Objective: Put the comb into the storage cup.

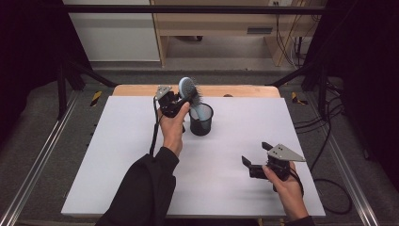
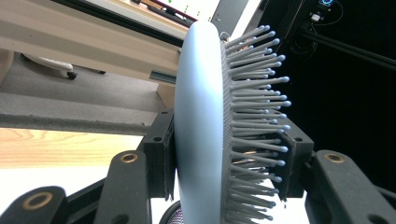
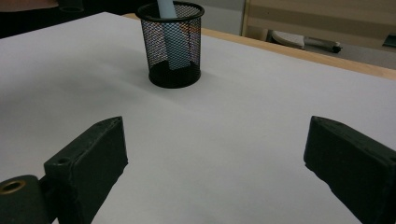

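Left hand-held gripper (image 1: 181, 100) clamps hairbrush (image 1: 188, 89) head; right hand-held gripper (image 1: 256, 157) spread wide, empty.

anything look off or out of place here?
Nothing damaged or spilled. The black wire-mesh cup stands upright on the white table. The pale blue bristled hairbrush leans with its handle in the cup, head clamped in the left gripper. The right gripper is open, empty.

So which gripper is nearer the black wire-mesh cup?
Left. The left gripper is just above the black wire-mesh cup, clamping the pale blue hairbrush whose handle stands inside it. The right gripper hovers open, well off toward the table's near right.
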`<state>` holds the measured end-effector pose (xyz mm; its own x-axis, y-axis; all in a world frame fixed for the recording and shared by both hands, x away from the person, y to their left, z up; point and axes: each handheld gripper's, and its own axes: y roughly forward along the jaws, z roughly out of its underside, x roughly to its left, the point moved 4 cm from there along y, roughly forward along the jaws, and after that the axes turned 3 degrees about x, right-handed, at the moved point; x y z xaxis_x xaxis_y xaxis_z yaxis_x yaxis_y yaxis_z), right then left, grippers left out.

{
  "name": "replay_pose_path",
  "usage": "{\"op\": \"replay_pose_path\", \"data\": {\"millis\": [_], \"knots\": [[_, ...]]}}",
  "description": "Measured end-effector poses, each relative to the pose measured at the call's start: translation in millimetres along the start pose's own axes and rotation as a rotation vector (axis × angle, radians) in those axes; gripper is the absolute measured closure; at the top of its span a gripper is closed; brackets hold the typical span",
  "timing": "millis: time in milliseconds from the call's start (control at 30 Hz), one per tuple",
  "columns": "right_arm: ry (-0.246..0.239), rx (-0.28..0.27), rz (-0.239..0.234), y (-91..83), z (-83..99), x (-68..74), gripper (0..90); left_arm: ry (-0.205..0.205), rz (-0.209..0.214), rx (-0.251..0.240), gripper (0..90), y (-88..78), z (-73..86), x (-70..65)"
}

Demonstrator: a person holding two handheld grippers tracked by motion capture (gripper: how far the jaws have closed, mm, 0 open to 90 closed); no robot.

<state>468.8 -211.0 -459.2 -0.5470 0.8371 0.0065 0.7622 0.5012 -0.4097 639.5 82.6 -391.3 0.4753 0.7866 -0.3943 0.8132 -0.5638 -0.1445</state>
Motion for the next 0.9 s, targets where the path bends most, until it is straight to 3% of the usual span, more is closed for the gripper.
{"op": "replay_pose_path", "data": {"millis": [900], "knots": [[-0.003, 0.000, -0.004, 0.4, 0.0, 0.7, 6.0, 0.000, -0.003, 0.010, 50.3, 2.9, 6.4, 2.7]]}}
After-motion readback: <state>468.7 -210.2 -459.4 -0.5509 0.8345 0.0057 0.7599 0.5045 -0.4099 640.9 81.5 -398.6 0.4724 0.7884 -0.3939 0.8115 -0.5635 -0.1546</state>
